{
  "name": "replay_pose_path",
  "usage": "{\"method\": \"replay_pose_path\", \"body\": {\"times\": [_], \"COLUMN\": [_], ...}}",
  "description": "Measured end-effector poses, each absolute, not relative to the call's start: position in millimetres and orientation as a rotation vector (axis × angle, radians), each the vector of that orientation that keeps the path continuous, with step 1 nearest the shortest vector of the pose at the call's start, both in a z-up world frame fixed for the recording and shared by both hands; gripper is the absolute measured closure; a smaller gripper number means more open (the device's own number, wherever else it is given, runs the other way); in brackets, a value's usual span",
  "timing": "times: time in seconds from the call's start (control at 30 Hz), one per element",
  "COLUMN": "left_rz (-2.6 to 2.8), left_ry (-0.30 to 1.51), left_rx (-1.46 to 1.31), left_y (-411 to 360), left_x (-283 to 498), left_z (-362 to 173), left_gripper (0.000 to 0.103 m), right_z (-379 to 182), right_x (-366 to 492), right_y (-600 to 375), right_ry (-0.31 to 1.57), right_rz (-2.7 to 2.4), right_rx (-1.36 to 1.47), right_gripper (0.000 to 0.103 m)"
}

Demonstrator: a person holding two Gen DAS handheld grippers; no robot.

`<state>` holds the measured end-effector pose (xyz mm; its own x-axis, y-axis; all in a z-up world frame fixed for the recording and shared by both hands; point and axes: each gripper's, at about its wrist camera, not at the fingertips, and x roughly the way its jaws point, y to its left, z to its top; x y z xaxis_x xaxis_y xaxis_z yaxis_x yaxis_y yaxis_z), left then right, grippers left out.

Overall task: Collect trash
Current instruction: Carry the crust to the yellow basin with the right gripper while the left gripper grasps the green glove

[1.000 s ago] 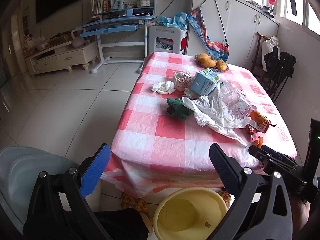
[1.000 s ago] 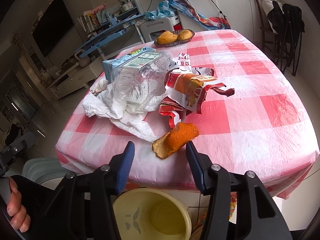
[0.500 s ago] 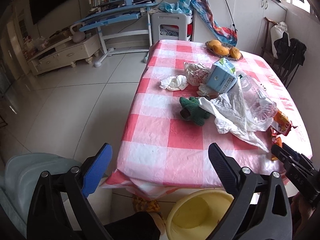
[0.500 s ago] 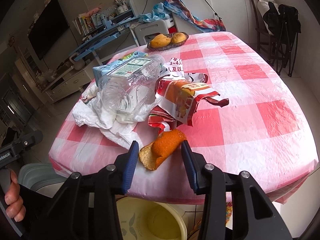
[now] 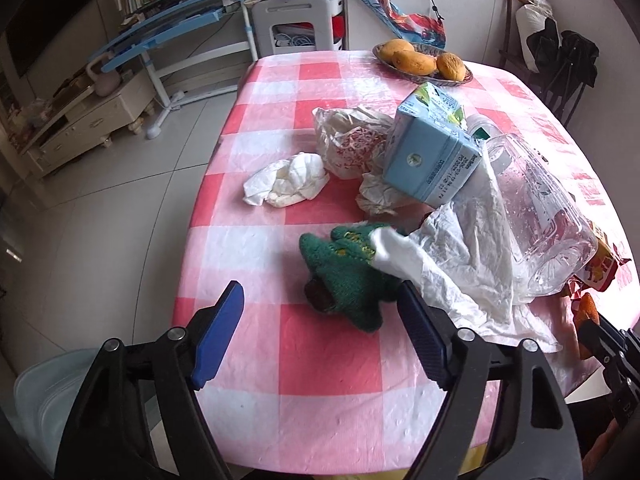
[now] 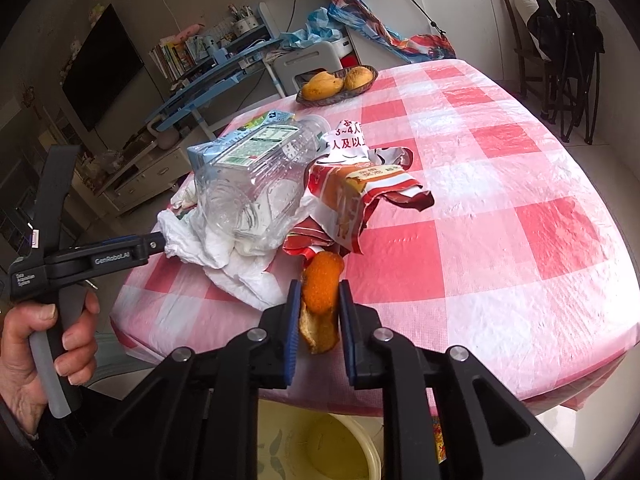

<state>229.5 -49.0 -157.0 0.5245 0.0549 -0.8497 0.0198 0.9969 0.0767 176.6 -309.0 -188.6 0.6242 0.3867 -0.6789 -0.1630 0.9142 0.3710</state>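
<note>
Desk [image 5: 340, 364], covered in a red-and-white check cloth, carries the litter in one loose heap toward its near right side. Bottle [image 6: 256, 188], clear plastic, lies on its side across a crumpled white bag [image 5: 460, 264], a blue carton [image 5: 432, 152] leaning on its neck end. Bin [image 6: 320, 452], yellow, stands on the floor just under the near desk edge, probably set there so pieces can be dropped straight down. Snack wrapper [image 6: 360, 196], red and orange, torn open, lies beside the bottle. Green knitted toy [image 5: 344, 276] rests partly under the white bag; doubtful as trash. Left tool [image 5: 320, 328], fingers spread wide and empty, hovers just short of the toy. Right tool [image 6: 319, 308], clamped on the orange peel [image 6: 320, 288], holds it at the desk edge above the bin.
</note>
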Motion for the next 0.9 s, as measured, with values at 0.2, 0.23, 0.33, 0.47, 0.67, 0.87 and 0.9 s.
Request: {"method": "replay_pose_path", "body": {"times": [0.2, 0.23, 0.33, 0.47, 0.67, 0.87, 0.9], "left_rz": [-0.025, -0.035, -0.034, -0.028, 0.084, 0.147, 0.154], "left_ry": [1.052, 1.057, 1.061, 1.060, 1.037, 0.935, 0.918], "left_rx": [0.028, 0.012, -0.021, -0.031, -0.050, -0.027, -0.018], "left_y": [-49, -47, -38, -33, -14, -12, -14], "left_x": [233, 231, 220, 206, 179, 139, 133], "left_z": [-162, -160, -156, -150, -143, -127, -124], "left_gripper": [0.076, 0.076, 0.077, 0.078, 0.078, 0.078, 0.078], "right_z": [-190, -190, -189, -186, -181, -170, -168], "right_x": [176, 176, 174, 169, 162, 149, 146], "right_y": [-319, -321, -324, -327, -329, -326, -324], "right_ry": [0.847, 0.847, 0.846, 0.838, 0.826, 0.809, 0.805], "right_rz": [0.338, 0.342, 0.350, 0.356, 0.374, 0.415, 0.425], "right_rx": [0.351, 0.365, 0.399, 0.423, 0.425, 0.411, 0.404], "right_gripper": [0.084, 0.085, 0.085, 0.085, 0.085, 0.085, 0.085]}}
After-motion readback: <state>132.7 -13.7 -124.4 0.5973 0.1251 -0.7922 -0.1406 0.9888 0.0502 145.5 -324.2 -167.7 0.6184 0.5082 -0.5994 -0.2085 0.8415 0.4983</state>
